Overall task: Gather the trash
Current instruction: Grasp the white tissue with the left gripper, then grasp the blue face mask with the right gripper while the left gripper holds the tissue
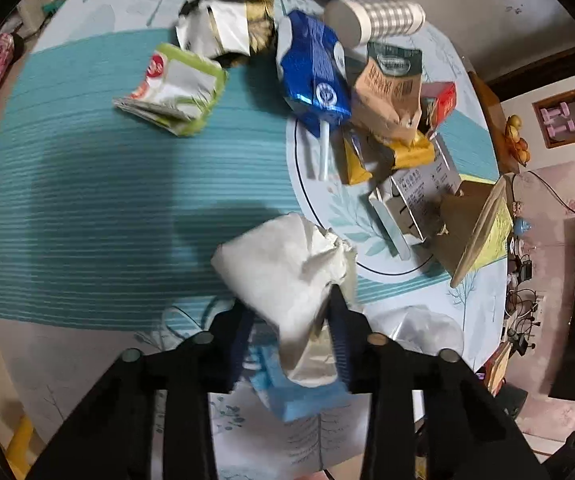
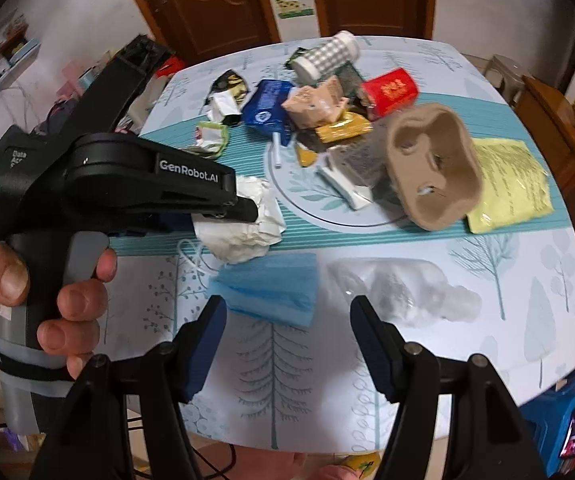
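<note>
In the left wrist view a crumpled white paper wad [image 1: 287, 264] sits between the fingers of my left gripper [image 1: 291, 314], and both blue pads press into it. The right wrist view shows the same left gripper [image 2: 243, 210], held by a hand, with its tip on the paper wad [image 2: 247, 236] on the table. A blue face mask [image 2: 267, 288] lies just in front of my right gripper [image 2: 289, 312], whose fingers stand apart above the tablecloth with nothing between them. A crumpled clear plastic bag [image 2: 403, 292] lies right of the mask.
A white plate [image 2: 287, 200] carries a trash pile: blue carton [image 2: 267, 106], red box [image 2: 391, 92], cardboard cup holder [image 2: 431, 164], paper cup [image 2: 327, 58]. A green wrapper [image 2: 211, 136] and a yellow-green bag [image 2: 507, 184] lie beside it. The table's near edge runs below my right gripper.
</note>
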{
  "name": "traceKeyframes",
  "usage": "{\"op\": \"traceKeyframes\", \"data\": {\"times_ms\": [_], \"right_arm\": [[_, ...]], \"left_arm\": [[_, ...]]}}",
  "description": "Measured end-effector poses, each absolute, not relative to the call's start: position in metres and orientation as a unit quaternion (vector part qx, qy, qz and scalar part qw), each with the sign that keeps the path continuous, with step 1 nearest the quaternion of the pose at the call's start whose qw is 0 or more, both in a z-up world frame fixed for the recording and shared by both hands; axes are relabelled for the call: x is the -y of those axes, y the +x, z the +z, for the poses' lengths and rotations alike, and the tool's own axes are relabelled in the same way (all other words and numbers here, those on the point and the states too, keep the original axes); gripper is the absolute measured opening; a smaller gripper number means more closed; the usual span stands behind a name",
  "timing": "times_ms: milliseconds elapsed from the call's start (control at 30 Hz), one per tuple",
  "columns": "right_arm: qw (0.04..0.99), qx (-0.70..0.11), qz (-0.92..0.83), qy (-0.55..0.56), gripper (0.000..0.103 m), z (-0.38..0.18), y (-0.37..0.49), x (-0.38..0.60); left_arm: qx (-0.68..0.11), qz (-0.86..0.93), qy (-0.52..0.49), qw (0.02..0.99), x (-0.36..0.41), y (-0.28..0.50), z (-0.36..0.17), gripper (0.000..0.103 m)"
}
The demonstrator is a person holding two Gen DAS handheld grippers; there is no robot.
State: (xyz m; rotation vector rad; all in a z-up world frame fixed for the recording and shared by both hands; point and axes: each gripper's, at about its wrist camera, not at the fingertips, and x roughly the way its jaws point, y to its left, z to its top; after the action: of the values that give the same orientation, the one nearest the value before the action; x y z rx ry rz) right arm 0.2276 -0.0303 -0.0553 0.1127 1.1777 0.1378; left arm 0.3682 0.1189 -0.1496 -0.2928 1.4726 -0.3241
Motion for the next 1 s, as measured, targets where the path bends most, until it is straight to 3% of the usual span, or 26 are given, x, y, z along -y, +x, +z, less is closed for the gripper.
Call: {"op": "traceKeyframes", "data": {"times_ms": [367,833,867,1000], "right_arm": [[0.810,-0.566,0.150,-0.027,0.065,-0.079,0.247,-0.007],[0.776,-0.572,0.183,-0.192,0.064,-0.127,0.258,-0.047],[0.776,-0.571,0.180,-0.195,0.063,-0.127,0.260,-0.047],[0.781,-0.568,0.186,-0.180,0.037,-0.123,0.265,-0.049]], "left_arm": [[-0.615,-0.114,-0.129,0.769,-0.195,0.345,-0.101,0.030],[-0.641,-0.086,-0.103,0.756,-0.221,0.285,-0.115,0.030],[-0.641,-0.086,-0.104,0.756,-0.221,0.284,-0.114,0.030],[-0.640,-0.087,-0.100,0.757,-0.216,0.278,-0.112,0.030]]}}
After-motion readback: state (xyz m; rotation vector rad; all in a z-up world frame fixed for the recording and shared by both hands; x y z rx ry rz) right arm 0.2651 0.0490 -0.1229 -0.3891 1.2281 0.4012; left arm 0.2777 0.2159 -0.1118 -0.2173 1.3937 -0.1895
